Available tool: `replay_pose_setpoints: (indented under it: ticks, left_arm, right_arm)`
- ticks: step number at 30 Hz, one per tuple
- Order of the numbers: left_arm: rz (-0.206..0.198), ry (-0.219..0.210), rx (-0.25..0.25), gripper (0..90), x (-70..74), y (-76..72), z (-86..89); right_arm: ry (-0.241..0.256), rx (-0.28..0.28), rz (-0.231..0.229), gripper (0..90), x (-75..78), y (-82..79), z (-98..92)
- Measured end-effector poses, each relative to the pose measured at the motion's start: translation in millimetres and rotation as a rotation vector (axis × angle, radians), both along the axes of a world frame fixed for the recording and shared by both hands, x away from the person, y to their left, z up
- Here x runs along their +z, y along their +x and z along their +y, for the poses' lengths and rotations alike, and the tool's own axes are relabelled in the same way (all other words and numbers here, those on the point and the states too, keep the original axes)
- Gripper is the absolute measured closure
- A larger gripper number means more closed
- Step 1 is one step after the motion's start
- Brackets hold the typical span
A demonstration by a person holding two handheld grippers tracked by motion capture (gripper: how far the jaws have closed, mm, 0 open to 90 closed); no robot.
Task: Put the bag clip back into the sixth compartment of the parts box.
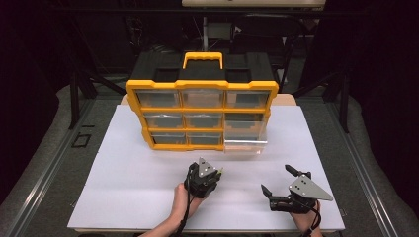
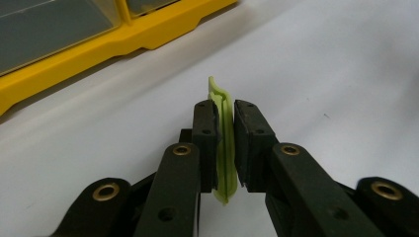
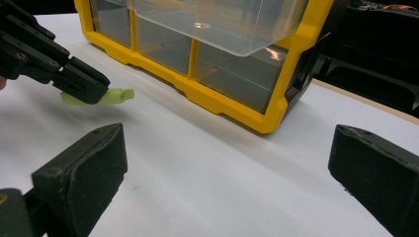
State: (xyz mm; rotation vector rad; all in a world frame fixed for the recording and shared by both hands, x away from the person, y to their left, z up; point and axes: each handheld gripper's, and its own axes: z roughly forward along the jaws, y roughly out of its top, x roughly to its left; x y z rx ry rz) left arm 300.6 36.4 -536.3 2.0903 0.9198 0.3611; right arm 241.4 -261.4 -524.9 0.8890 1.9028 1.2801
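A yellow and black drawer organizer [image 1: 201, 106] stands upright at the back of the white table [image 1: 123, 187], with clear drawers in three rows. Its lower right drawer [image 1: 245, 143] is pulled out toward me. My left gripper [image 1: 216, 174] hovers at the table's middle front, shut on a thin light green plastic piece [image 2: 225, 143] held edge-up between the pads. That green piece [image 3: 117, 95] pokes out past the left gripper's jaws in the right gripper view. My right gripper [image 1: 277, 181] rests near the front right, open and holding nothing.
Dark metal frames and a grey floor surround the table. The organizer's yellow carry handle [image 1: 203, 59] rises at its top. Bare white surface lies between the grippers and the organizer's yellow base [image 3: 217, 101].
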Motion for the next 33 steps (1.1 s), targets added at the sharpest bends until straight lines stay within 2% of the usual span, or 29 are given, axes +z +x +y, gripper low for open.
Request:
replay_pose_setpoints:
  ticks: [13, 25, 33]
  left_arm:
    - [0.013, 0.028, -0.029, 80.6, 5.6, 7.7, 16.5]
    - [0.043, 0.055, -0.068, 80.6, 9.1, 16.9, 31.3]
    - [0.046, 0.102, -0.11, 80.7, 14.2, 22.4, 38.6]
  right_arm:
    - [-0.001, 0.003, 0.001, 1.1, 0.0, 0.5, -0.2]
    - [-0.001, 0.003, 0.004, 1.2, -0.2, 0.8, -0.4]
    - [0.001, 0.006, 0.007, 1.3, -0.3, 1.0, 0.0]
